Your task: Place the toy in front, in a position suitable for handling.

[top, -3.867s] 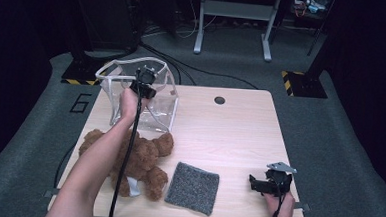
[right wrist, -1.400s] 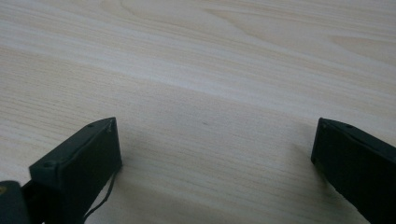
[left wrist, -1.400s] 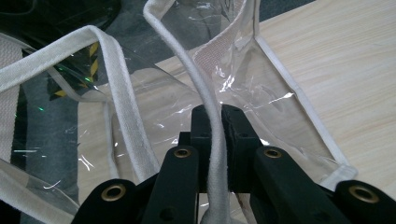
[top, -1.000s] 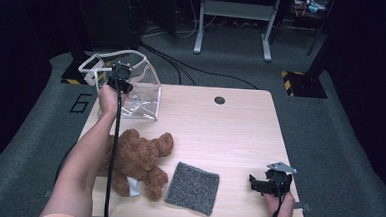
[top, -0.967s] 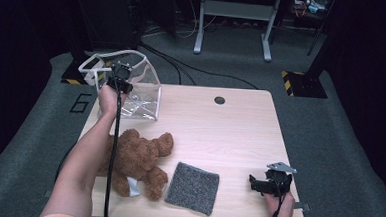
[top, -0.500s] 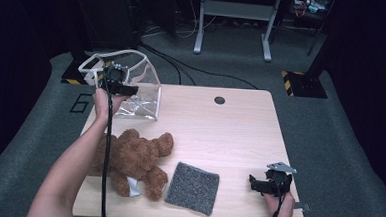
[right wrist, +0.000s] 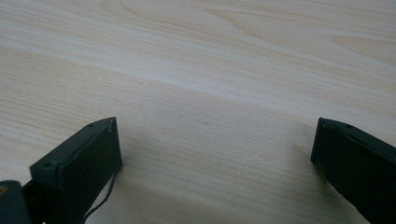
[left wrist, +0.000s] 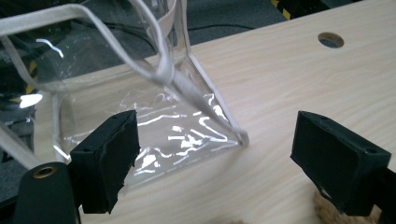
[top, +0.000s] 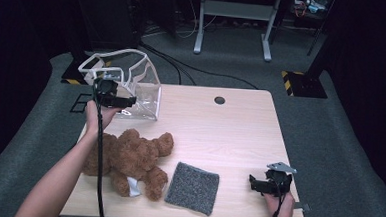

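Note:
A clear plastic bag (top: 138, 91) with white trim stands open at the table's back left corner. My left gripper (top: 129, 103) hovers just in front of it, open. Its jaws have just been opening and nothing is between them. In the left gripper view the bag (left wrist: 177, 130) lies just beyond the wide-apart jaws of the left gripper (left wrist: 224, 163). A brown teddy bear (top: 128, 157) lies on its side at the front left. My right gripper (top: 255, 184) rests open at the front right, and the right gripper (right wrist: 212, 154) has bare wood between its jaws.
A grey square cloth (top: 193, 187) lies at the front, right of the bear. The wooden table (top: 239, 136) has a round cable hole (top: 219, 100) near its back edge. Dark floor, cables and a metal stand lie behind the table.
The left gripper let go of the bag's rim, opened and drew back toward me and to the left. The bag stayed at the back left corner. The right gripper kept still.

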Tool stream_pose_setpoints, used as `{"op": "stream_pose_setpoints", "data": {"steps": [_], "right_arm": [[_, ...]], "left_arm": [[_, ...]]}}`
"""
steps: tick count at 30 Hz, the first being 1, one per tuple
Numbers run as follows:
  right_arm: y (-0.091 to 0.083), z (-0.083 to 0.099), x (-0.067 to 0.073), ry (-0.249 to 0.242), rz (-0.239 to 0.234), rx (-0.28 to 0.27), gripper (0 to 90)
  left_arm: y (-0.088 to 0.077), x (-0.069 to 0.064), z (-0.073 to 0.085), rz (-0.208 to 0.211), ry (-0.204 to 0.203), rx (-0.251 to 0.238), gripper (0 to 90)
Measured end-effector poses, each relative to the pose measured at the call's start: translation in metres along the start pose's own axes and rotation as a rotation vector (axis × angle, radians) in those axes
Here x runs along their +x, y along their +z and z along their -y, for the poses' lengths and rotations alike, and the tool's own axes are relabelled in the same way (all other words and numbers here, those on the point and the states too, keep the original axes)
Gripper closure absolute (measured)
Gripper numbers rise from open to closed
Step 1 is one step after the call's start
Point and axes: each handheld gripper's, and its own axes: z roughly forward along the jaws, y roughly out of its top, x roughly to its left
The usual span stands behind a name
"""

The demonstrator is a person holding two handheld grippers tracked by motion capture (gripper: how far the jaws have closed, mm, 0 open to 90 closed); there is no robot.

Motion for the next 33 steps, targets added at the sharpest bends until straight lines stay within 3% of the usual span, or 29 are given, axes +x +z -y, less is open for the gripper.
{"op": "stream_pose_setpoints", "data": {"steps": [4, 11, 13, 22, 23, 27, 30, 33], "right_arm": [[0.0, 0.0, 0.0, 0.001, 0.001, -0.001, 0.9], [0.0, 0.0, 0.001, 0.007, 0.003, -0.001, 0.8], [0.0, 0.0, 0.001, 0.003, 0.002, -0.003, 0.8], [-0.001, -0.001, 0.004, 0.018, 0.006, 0.02, 0.0], [-0.001, -0.001, 0.003, 0.006, 0.008, 0.027, 0.0], [-0.002, -0.002, 0.007, 0.041, 0.017, 0.038, 0.0], [-0.003, -0.003, 0.012, 0.037, -0.007, 0.041, 0.0], [-0.005, -0.006, 0.021, 0.024, -0.028, 0.052, 0.0]], "left_arm": [[-0.02, -0.002, 0.015, 0.024, -0.005, -0.019, 12.2], [-0.035, -0.007, 0.031, 0.057, -0.012, -0.014, 7.3], [-0.043, -0.011, 0.038, 0.057, 0.017, -0.009, 6.9], [-0.065, -0.019, 0.066, 0.086, -0.007, -0.027, 4.1], [-0.065, -0.019, 0.066, 0.086, -0.007, -0.027, 4.0], [-0.083, -0.026, 0.078, 0.091, -0.007, -0.059, 3.3], [-0.092, -0.029, 0.086, 0.085, 0.002, -0.076, 3.4], [-0.107, -0.035, 0.103, 0.064, 0.013, -0.094, 3.3]]}}
